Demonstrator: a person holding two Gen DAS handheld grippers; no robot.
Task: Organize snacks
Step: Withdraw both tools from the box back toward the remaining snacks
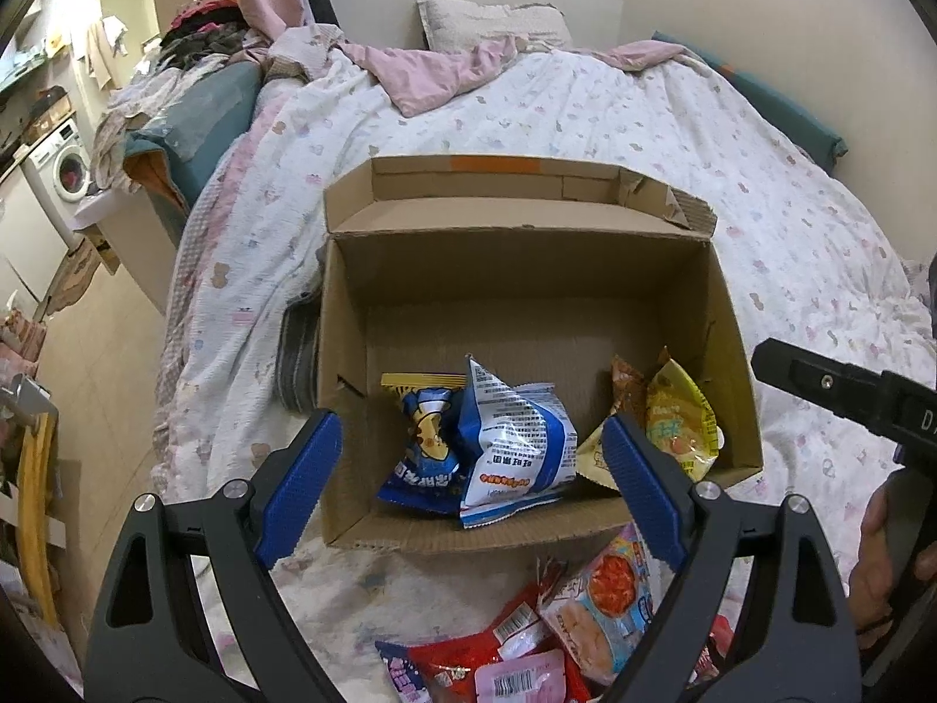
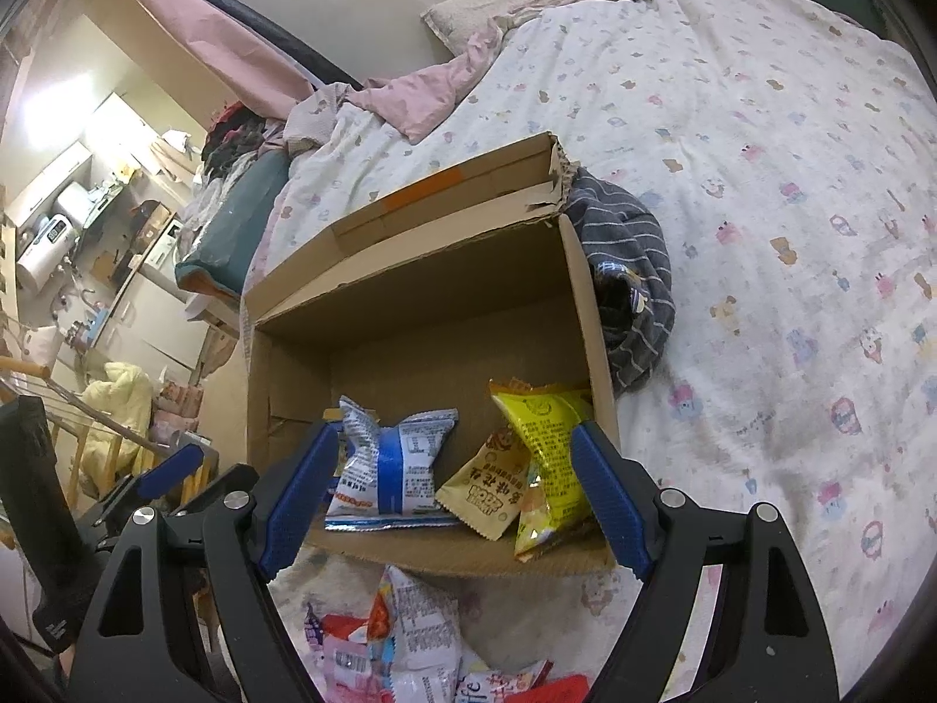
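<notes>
An open cardboard box (image 1: 527,269) sits on the bed. Inside it lie a blue-and-white packet (image 1: 509,445), a darker blue packet (image 1: 421,439) and a yellow packet (image 1: 679,427). My left gripper (image 1: 471,433) hangs open over the box's near wall with nothing between its pads. The right wrist view shows the same box (image 2: 410,316) with the blue-and-white packet (image 2: 398,463), a tan packet (image 2: 486,486) and the yellow packet (image 2: 550,439). My right gripper (image 2: 455,439) is open above them and holds nothing. Loose snack packets (image 1: 527,644) (image 2: 410,632) are piled in front of the box.
The bed's patterned quilt (image 2: 790,234) spreads to the right of the box. A grey striped garment (image 2: 638,269) lies against the box's right side. A pink blanket (image 1: 445,70) and pillow (image 1: 492,23) are at the head. The bed drops to the floor on the left, near a washing machine (image 1: 64,164).
</notes>
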